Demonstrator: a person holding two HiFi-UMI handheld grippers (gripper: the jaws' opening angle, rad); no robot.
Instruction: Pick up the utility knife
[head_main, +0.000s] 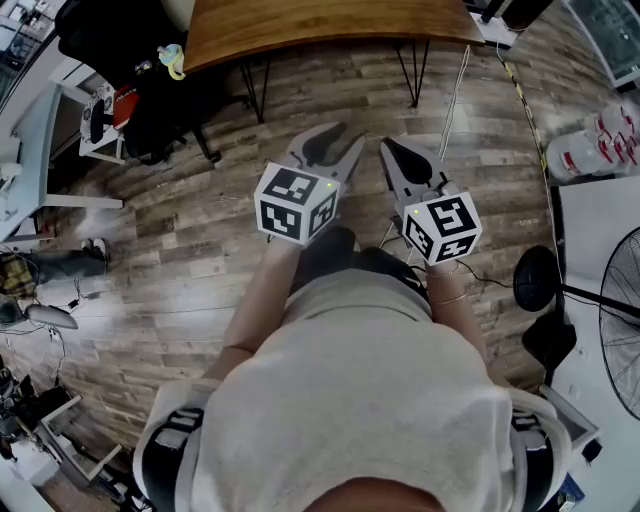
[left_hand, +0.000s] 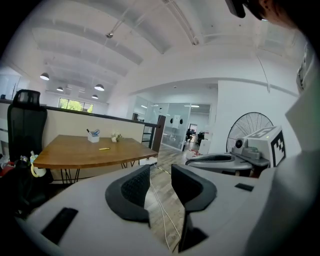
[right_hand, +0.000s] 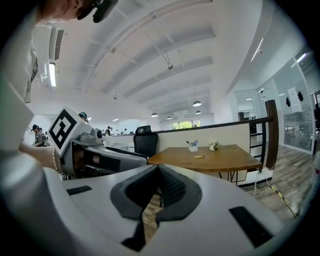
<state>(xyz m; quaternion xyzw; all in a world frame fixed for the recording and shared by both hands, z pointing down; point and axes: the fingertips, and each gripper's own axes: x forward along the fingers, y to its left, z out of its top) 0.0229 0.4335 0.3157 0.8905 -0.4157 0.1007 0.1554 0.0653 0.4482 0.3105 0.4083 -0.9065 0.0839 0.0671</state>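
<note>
Black chair (left_hand: 25, 117) stands at the left end of the wooden table (left_hand: 75, 155). On the tabletop, the knife (left_hand: 104, 148) shows as a small yellow item lying flat near the middle. It is just in front of the cup (left_hand: 93, 137) of pens and the flowers (left_hand: 116, 136), and well apart from both grippers. Both grippers are held side by side over the plank floor (head_main: 190, 240), short of the table. On the left gripper (head_main: 348, 135) the jaws stand moderately apart, with only floor visible between them and nothing gripped. On the right gripper (head_main: 386, 145) the jaw tips meet and hold nothing. At the far right stands the fan (head_main: 620, 320).
</note>
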